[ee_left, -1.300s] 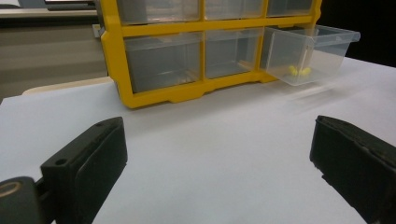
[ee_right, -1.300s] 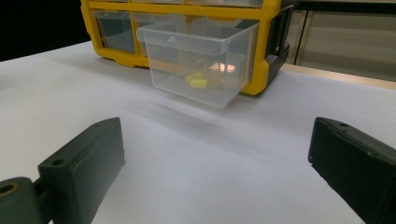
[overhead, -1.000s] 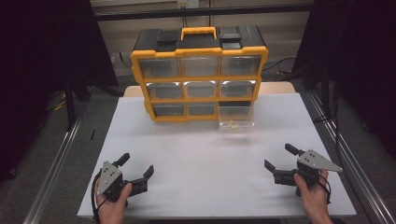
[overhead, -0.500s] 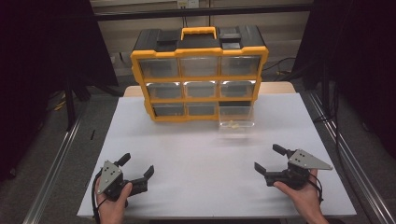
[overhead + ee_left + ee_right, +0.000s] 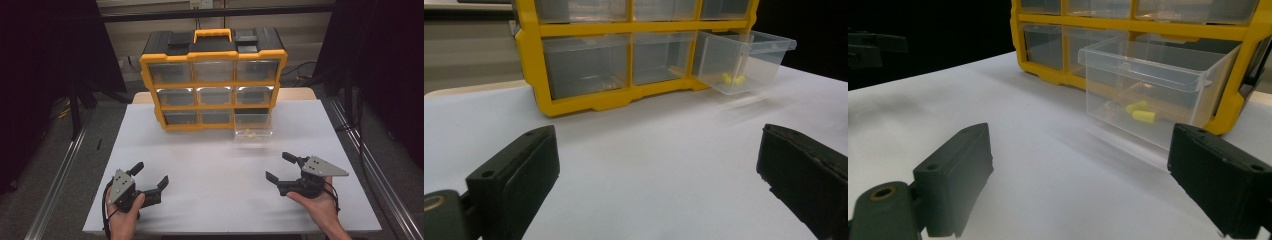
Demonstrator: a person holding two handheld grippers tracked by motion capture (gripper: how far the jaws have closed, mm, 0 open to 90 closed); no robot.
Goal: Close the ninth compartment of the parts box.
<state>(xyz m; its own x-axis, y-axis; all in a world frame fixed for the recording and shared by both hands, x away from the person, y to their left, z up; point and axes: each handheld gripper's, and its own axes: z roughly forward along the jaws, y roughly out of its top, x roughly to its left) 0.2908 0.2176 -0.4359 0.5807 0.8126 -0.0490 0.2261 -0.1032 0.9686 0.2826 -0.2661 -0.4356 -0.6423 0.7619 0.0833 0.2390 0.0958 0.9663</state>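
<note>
From above, the left gripper (image 5: 151,175) and right gripper (image 5: 281,167) rest spread and empty on the white table (image 5: 215,165), the right's jaws just narrowing slightly. Ahead of the right gripper, a clear plastic drawer (image 5: 1153,90) holding yellow earplugs (image 5: 1140,112) juts from the yellow-framed organizer cabinet (image 5: 214,80); the left gripper (image 5: 659,165) sees that drawer (image 5: 744,62) ahead, rightward.

One yellow organizer (image 5: 213,80) with nine clear drawers, one drawer (image 5: 253,128) pulled out ahead of the right gripper (image 5: 281,166), holding two yellow earplugs (image 5: 1140,112); two grippers

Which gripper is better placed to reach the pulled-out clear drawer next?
Probably the right gripper: the clear drawer stands out at the cabinet's bottom-right, directly ahead of its open jaws. The left gripper is farther off.
</note>
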